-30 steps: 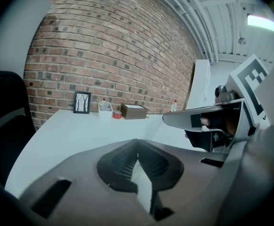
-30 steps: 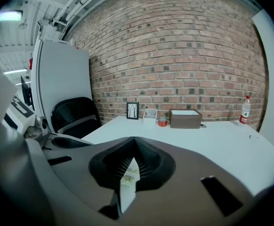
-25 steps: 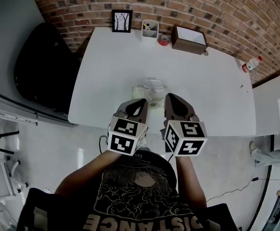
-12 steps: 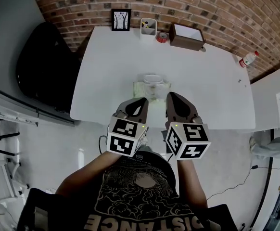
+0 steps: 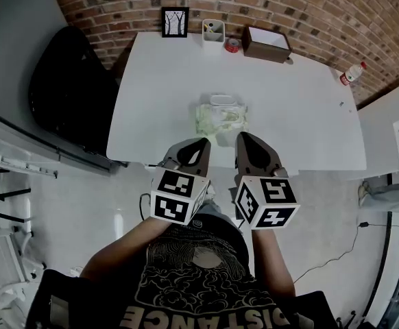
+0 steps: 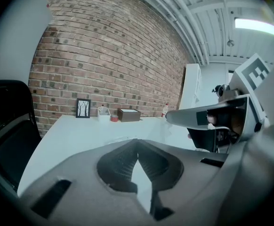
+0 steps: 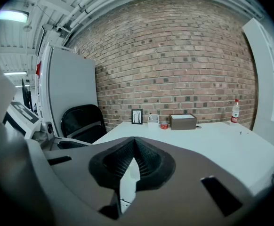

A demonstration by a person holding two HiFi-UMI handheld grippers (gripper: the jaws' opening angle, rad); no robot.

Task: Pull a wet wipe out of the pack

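A pale green wet wipe pack with a white lid lies on the white table, a little in from its front edge. My left gripper hovers at the front edge, just short of the pack's near left corner, and is shut on nothing. My right gripper hangs beside it near the pack's near right corner, also shut and empty. In the left gripper view the jaws of the left gripper meet at the tip. The right gripper shows the same in its own view. Neither gripper view shows the pack clearly.
Along the table's far edge by the brick wall stand a framed picture, a pen cup, a red tape roll and a brown box. A bottle sits at the far right corner. A black chair stands left of the table.
The head view has shifted, so the table sits higher in the frame. The gap between the pack and both gripper tips has grown slightly. Both grippers stay shut.
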